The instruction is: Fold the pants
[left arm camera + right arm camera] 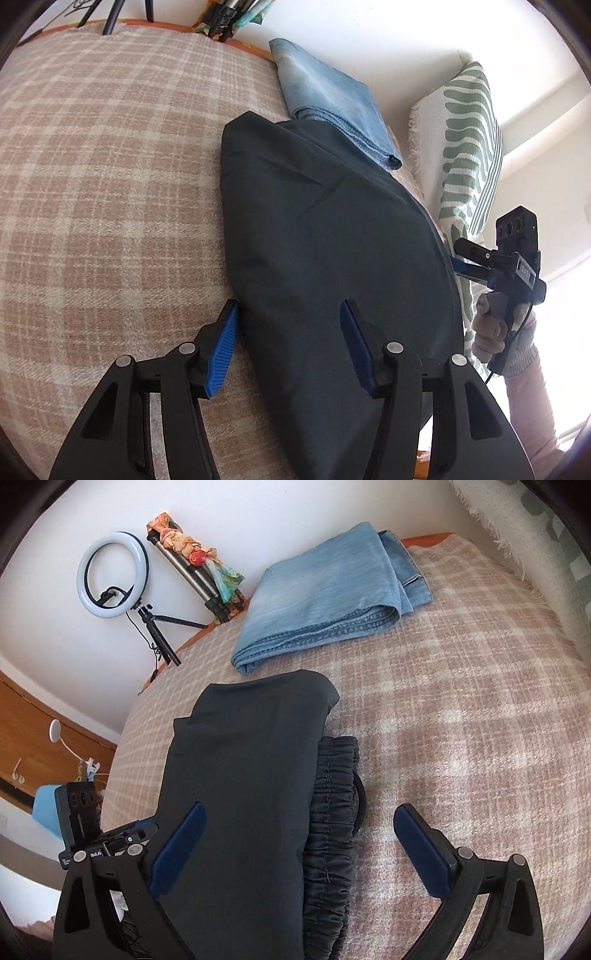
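Your left gripper stands partly open, straddling the left edge of the dark pants. One pad sits on the plaid blanket just beside the cloth, the other over the fabric. Nothing is pinched, and whether the pads touch the cloth is hard to tell.

The pants lie already doubled over on the bed, a long dark bundle running away from you. The folded jeans rest just beyond its far end, partly overlapped by it in the left wrist view.

I judge the step in hand to be a fresh grasp at the near end for one more fold. Take all layers at that left edge, not just the top one, or the stack will slide apart when you lift.

Your right gripper is wide open. One finger is over the smooth folded panel, the other out over the blanket, so the gathered elastic waistband lies between them. It holds nothing yet.

That waistband peeks out from under the top layer on the right side. It is bulky and springy, so seat the pads deep before closing.

Lift both ends together and level, carry the near end towards the far end, and stop short of the jeans so the two piles stay apart.
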`<state>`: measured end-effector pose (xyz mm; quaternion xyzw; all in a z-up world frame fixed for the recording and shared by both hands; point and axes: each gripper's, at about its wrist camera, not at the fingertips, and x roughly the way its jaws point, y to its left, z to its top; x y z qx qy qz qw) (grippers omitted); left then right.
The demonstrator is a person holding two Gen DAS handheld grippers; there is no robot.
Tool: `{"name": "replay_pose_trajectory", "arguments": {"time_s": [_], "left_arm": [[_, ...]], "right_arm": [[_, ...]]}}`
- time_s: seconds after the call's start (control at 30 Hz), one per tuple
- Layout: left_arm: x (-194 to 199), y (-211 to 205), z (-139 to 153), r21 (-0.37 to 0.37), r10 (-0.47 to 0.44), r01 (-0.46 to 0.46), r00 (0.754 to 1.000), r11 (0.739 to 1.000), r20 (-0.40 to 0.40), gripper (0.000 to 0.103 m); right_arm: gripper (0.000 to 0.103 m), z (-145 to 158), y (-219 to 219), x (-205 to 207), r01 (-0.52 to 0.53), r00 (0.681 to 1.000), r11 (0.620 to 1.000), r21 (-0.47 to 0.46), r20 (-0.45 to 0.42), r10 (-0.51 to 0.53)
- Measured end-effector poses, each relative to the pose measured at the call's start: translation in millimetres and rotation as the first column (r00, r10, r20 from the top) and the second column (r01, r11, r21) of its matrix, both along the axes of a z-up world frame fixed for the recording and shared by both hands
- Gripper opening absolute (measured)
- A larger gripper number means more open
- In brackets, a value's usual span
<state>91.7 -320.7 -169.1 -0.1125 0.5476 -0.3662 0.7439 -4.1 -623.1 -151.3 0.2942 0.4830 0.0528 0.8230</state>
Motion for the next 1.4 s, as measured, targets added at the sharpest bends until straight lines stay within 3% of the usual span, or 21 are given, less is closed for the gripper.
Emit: {"name": "replay_pose_trajectory", "arguments": {"time_s": [0.2, 0.37, 0.43, 0.47, 0.57, 0.63, 0.7, 0.73, 0.8, 0.87, 0.9, 1.0, 1.03, 1.2, 1.4], "left_arm": [[8, -5, 0, -0.032, 0.0, 0.0, 1.0, 0.999, -0.01, 0.054], [15, -8, 0, -0.056, -0.008, 0.007, 1.0, 0.998, -0.011, 0.054], [16, -12, 0, -0.056, -0.025, 0.025, 1.0, 0.998, -0.001, 0.053], [17, -13, 0, -0.056, -0.032, 0.032, 1.0, 0.998, 0.001, 0.052], [22, -16, -1, -0.077, -0.035, 0.034, 0.999, 0.996, -0.016, 0.052], [25, -18, -3, -0.074, -0.041, 0.039, 0.999, 0.997, -0.019, 0.045], [25, -24, -5, -0.052, -0.044, 0.043, 0.999, 0.998, -0.011, 0.026], [25, -26, -7, -0.05, -0.05, 0.05, 0.999, 0.998, -0.014, 0.024], [23, -30, -8, -0.039, -0.053, 0.053, 0.999, 0.998, -0.004, 0.021], [22, -31, -8, -0.029, -0.061, 0.061, 0.998, 0.998, 0.012, 0.021], [21, -32, -7, -0.023, -0.066, 0.066, 0.998, 0.998, 0.018, 0.02], [20, -33, -7, -0.011, -0.069, 0.07, 0.997, 0.998, 0.029, 0.018], [21, -32, -8, -0.012, -0.069, 0.069, 0.997, 0.998, 0.028, 0.018], [20, -33, -7, -0.004, -0.06, 0.06, 0.997, 0.998, 0.046, 0.013], [11, -36, 11, 0.02, -0.065, 0.063, 0.989, 0.998, 0.129, 0.009]], "right_arm": [[0.101, -21, 11, 9, -0.073, 0.997, 0.997, 0.018, -0.039, 0.074], [0.1, -21, 16, 10, -0.104, 0.995, 0.995, 0.004, 0.01, 0.104], [0.089, -22, 16, 11, -0.108, 0.994, 0.993, 0.036, 0.025, 0.108], [0.089, -22, 16, 10, -0.1, 0.995, 0.994, 0.035, 0.028, 0.099], [0.07, -24, 14, 10, -0.091, 0.996, 0.994, 0.058, 0.031, 0.089], [0.046, -25, 10, 7, -0.07, 0.997, 0.995, 0.075, 0.038, 0.067], [0.032, -23, 5, 4, -0.046, 0.998, 0.995, 0.087, 0.046, 0.043], [0.03, -22, 4, 3, -0.04, 0.998, 0.995, 0.092, 0.049, 0.036], [0.03, -20, 7, 3, -0.052, 0.998, 0.996, 0.072, 0.051, 0.048], [0.038, -21, 8, 6, -0.064, 0.997, 0.996, 0.063, 0.036, 0.062], [0.049, -25, 6, 9, -0.054, 0.999, 0.995, 0.082, 0.013, 0.053], [0.054, -30, 4, 13, -0.036, 0.999, 0.993, 0.113, 0.021, 0.034], [0.046, -29, 6, 15, -0.042, 0.999, 0.994, 0.103, 0.025, 0.04], [0.022, -18, 14, 10, -0.028, 0.998, 0.997, 0.071, 0.059, 0.024], [0.018, 4, 31, 8, -0.016, 0.997, 1.0, -0.023, 0.07, 0.018]]}}
